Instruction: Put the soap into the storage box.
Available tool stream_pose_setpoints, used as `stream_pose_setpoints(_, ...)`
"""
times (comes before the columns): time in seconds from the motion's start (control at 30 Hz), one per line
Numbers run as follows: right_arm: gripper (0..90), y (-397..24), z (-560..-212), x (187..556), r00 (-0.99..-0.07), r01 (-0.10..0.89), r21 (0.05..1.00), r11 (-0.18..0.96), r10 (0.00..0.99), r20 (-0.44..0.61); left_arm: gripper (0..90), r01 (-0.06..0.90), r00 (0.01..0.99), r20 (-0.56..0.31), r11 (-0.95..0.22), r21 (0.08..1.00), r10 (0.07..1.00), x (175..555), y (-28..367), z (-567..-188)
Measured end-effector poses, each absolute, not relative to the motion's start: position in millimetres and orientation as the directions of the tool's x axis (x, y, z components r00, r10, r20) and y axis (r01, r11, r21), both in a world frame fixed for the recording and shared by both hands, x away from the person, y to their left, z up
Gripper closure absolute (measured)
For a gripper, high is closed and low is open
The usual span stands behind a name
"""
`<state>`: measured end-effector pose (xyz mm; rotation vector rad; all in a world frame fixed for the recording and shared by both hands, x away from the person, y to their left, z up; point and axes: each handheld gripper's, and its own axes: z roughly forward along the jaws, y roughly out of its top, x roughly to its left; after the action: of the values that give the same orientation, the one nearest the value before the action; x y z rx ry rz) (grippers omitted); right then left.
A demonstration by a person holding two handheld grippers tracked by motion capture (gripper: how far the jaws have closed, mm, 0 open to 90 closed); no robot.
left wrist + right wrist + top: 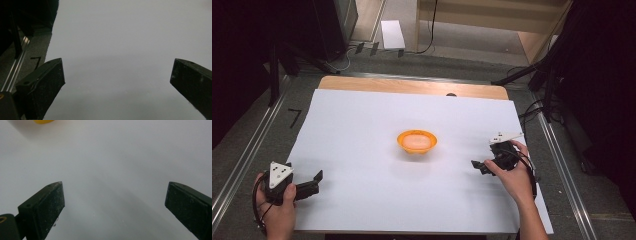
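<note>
The orange bowl (pixel 417 141) is being left alone near the middle of the white sheet (pixel 362 130), upright, with both tools kept well apart from it. The left gripper (pixel 312 183) is being held low at the near left corner of the sheet, its jaws spread wide and nothing between them; in the left gripper view (pixel 117 75) bare white surface is being framed between the two black jaws. The right gripper (pixel 478 166) is being held at the right side of the sheet, nearer to the bowl than the left one is, and is being pointed toward it. Its jaws are also being kept apart and empty (pixel 113 195); a sliver of the bowl's orange rim (pixel 43 121) is being caught at the top edge of the right gripper view. Judging by that aim, the right tool is probably being readied for the reach.

The bowl itself is being seen as small, round and shallow, with a bright orange rim and a paler inside; whether anything is lying in it cannot be told.
</note>
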<state>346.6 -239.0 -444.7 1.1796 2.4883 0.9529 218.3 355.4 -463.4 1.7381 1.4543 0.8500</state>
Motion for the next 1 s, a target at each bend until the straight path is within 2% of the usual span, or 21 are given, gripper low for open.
stream_pose_setpoints(1.0,2.3,-292,-472,294,-0.552,0.654,0.677,0.338,0.825,0.121,0.0,0.524,0.149,0.046,-0.119,0.843,0.988,218,355,-463)
